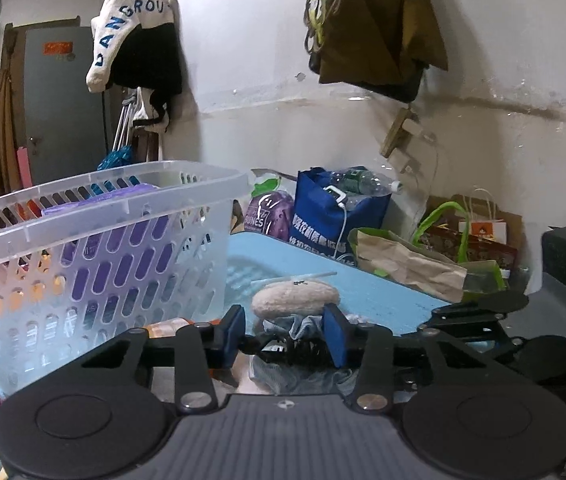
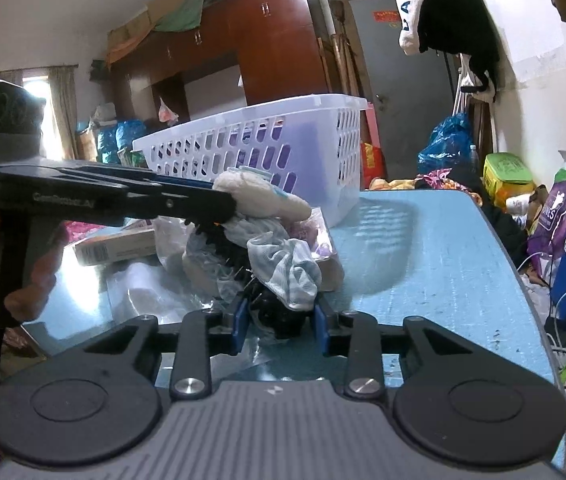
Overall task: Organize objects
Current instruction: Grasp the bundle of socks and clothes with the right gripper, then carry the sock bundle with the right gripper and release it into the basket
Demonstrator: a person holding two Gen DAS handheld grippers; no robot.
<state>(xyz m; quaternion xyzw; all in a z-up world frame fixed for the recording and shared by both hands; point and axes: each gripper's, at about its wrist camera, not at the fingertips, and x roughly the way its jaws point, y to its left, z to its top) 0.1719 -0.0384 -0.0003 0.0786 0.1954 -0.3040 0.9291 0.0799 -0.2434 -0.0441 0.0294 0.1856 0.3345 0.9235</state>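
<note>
A: Gripping what?
B: Right gripper clamps the black bundle; left gripper pinches the cloth pile.
A: Basket?
B: Twelve o'clock, behind the pile, nearer left.

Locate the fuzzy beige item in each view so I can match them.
Left wrist: fuzzy beige item at centre, just beyond the pads.
Right wrist: left of centre, at the tip of the left gripper, atop the clutter.
Shared landmark: white basket behind it.
</note>
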